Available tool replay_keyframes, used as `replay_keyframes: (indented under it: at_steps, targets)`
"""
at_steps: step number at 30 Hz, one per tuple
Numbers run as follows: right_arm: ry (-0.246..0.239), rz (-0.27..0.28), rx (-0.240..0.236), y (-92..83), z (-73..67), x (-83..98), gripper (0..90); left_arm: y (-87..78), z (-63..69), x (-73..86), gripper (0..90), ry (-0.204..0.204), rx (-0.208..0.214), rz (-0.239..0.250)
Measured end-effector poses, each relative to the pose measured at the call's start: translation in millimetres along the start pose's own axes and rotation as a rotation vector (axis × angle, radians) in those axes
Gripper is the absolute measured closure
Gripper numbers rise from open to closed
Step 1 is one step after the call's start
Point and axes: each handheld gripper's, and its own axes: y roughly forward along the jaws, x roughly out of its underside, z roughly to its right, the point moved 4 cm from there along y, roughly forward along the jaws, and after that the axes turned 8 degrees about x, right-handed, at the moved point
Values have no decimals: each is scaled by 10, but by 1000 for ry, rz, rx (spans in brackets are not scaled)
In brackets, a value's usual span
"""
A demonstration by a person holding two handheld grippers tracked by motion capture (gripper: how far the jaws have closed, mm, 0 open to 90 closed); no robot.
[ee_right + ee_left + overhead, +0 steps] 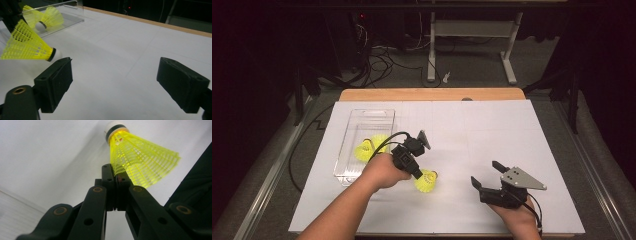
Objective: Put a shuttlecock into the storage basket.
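Note:
A yellow shuttlecock with a white cork hangs just over the white table sheet, left of centre. My left gripper is shut on the edge of its mesh skirt. In the left gripper view the jaws meet on the skirt of the shuttlecock, cork pointing away, at my left gripper. My right gripper rests to the right, open, with nothing between its fingers. From the right gripper view the held shuttlecock lies off to the left of my right gripper.
A clear plastic box stands at the left of the sheet with yellow shuttlecocks inside; the box shuttlecocks also show in the right gripper view. The table's wooden far edge borders the sheet. Cables and a desk frame lie on the floor beyond.

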Motion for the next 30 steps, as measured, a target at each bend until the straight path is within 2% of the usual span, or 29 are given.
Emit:
replay_keyframes:
  at_steps: [5,8,12,16,18,20,28,30]
  targets:
    - [10,5,31,-106,163,74,83,4,-14,17,888,-6,-9,3]
    - [12,3,48,-149,231,130,49,20,-16,33,890,3,-8,-10]
    - [16,-7,57,-175,287,208,3,10,-15,40,890,0,-5,-2]
    - [31,-2,66,-191,315,239,3,-3,12,59,888,0,-10,-6]
    - [23,-4,70,-194,313,245,3,-21,18,65,889,15,-10,-8]
    - [17,2,72,-207,306,242,3,-24,33,72,890,11,-4,1]
    - [17,4,55,-224,287,252,3,-67,29,118,890,26,18,-4]
    - [14,5,51,-226,281,252,4,-79,22,136,889,38,19,-18]
